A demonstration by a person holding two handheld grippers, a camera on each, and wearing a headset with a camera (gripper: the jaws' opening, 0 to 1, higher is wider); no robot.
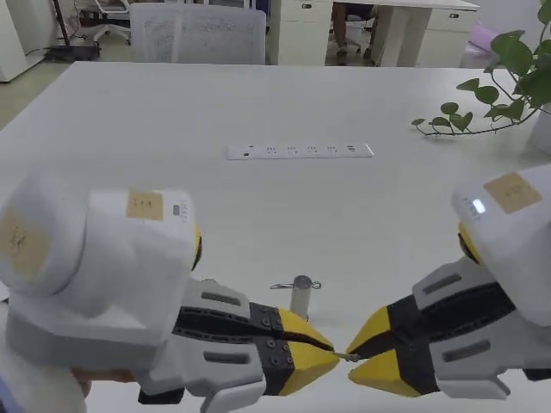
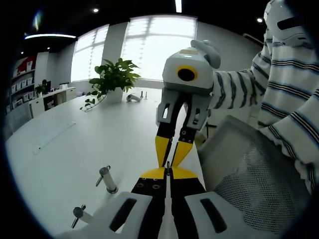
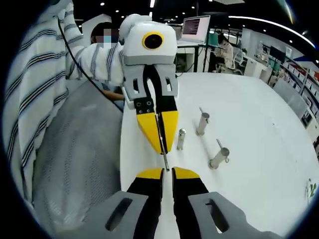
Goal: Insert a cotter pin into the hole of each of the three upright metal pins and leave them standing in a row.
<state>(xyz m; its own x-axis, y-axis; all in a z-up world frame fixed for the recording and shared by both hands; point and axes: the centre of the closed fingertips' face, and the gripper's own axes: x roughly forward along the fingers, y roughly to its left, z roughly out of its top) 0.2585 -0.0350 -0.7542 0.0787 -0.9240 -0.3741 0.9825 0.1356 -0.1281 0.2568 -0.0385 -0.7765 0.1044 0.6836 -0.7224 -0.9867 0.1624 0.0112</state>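
Both tools meet tip to tip: the left gripper [image 1: 323,352] and the right gripper [image 1: 368,357] are each clamped on one thin cotter pin [image 3: 163,149] held between them over the table [image 1: 258,103]. Just beyond, we see two standing metal pins, the far pin [image 3: 202,123] and the side pin [image 3: 219,157], already fitted. The near pin [image 3: 181,139] looks bare, so we judge one insertion remains.
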